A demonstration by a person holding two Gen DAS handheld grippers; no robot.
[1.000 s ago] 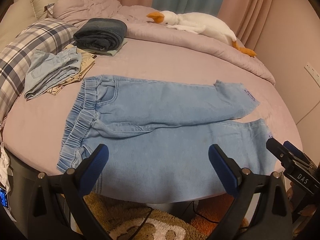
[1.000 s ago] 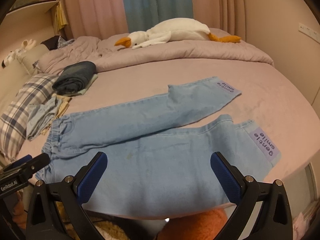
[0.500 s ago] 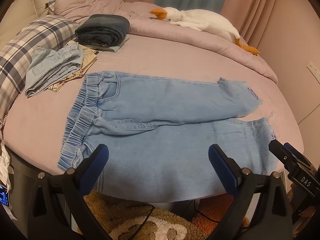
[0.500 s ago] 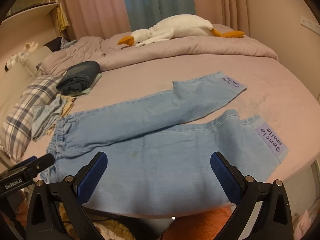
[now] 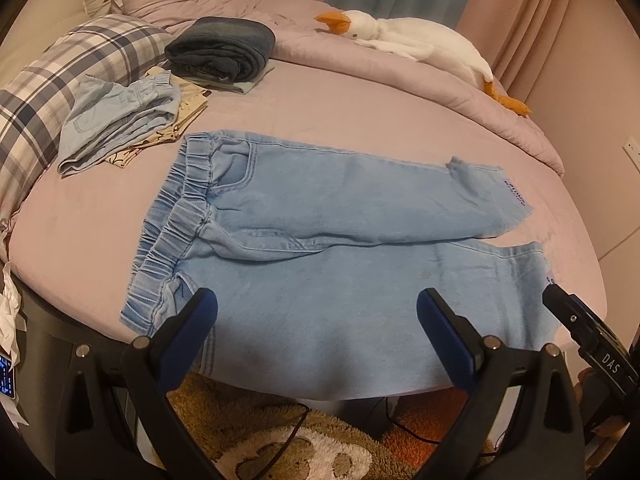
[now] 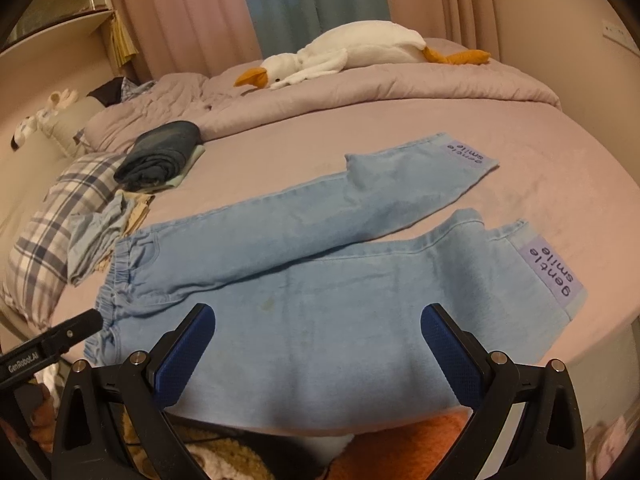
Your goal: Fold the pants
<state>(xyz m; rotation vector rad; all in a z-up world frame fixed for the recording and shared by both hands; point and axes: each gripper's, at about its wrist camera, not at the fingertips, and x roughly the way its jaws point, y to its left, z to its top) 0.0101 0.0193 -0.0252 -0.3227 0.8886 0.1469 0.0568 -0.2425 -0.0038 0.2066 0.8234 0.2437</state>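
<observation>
Both grippers, the left gripper (image 5: 316,332) and the right gripper (image 6: 318,340), hung spread wide and empty just short of the pants (image 5: 340,248).

Over the last second they had edged a little closer and higher, so more of the bed (image 5: 340,112) showed behind the pants, yet the pants had not shifted at all; folding looked not yet begun, only lined up. The pants lay flat across the near part of the bed, waistband (image 5: 176,232) to the left, legs running right, the near leg overhanging the edge. They were soft, pale blue denim with a gathered elastic waist, and a lilac patch (image 6: 554,276) near each hem. A folded dark garment (image 5: 222,52) and a plush goose (image 5: 404,40) sat well apart.
</observation>
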